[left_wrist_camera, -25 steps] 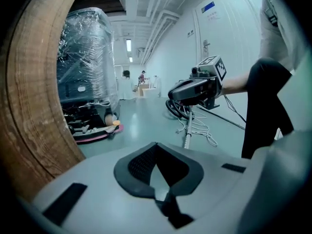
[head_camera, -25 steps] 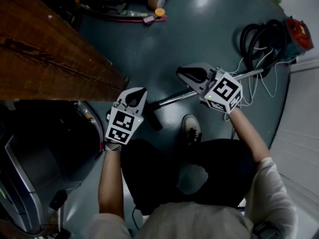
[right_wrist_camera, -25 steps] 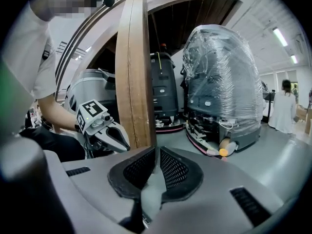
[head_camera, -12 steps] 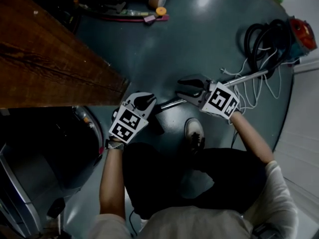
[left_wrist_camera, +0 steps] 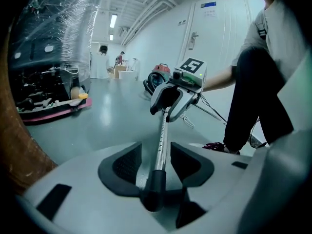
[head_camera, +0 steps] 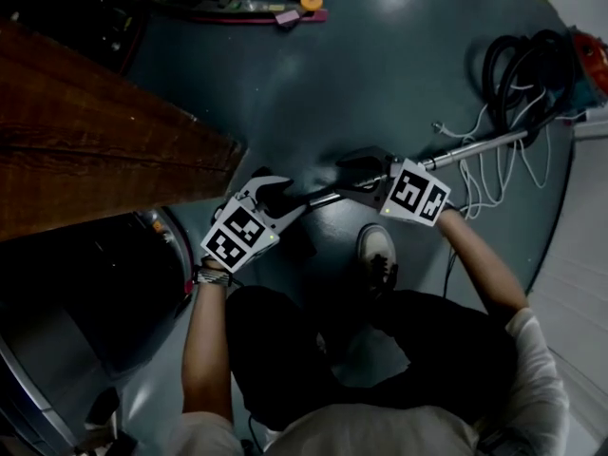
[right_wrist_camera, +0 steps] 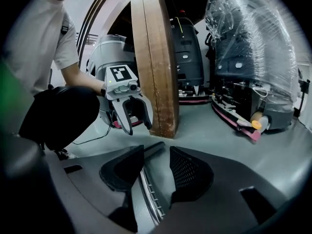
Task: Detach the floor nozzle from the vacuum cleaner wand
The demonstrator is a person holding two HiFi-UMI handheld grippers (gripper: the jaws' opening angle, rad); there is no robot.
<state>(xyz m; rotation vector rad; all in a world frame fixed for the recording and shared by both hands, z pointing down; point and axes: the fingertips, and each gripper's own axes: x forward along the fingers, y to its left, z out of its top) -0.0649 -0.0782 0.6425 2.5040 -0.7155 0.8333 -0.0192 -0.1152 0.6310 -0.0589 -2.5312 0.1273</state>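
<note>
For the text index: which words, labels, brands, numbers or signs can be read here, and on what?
Nothing can be read.
Blue sign above the door: too small.
White notice on the door: too small.
Cubes on left tool and right tool: square patterns, no letters; their jaws have just been opening, the wand between them.

My head view is dim. The shiny grey-green floor (head_camera: 380, 74) gives back a white glare spot near its far edge, and its near left corner is almost black. In the left gripper view, long white ceiling lights (left_wrist_camera: 113, 21) make the room bright. Both gripper views bend and go black at the edges.
</note>
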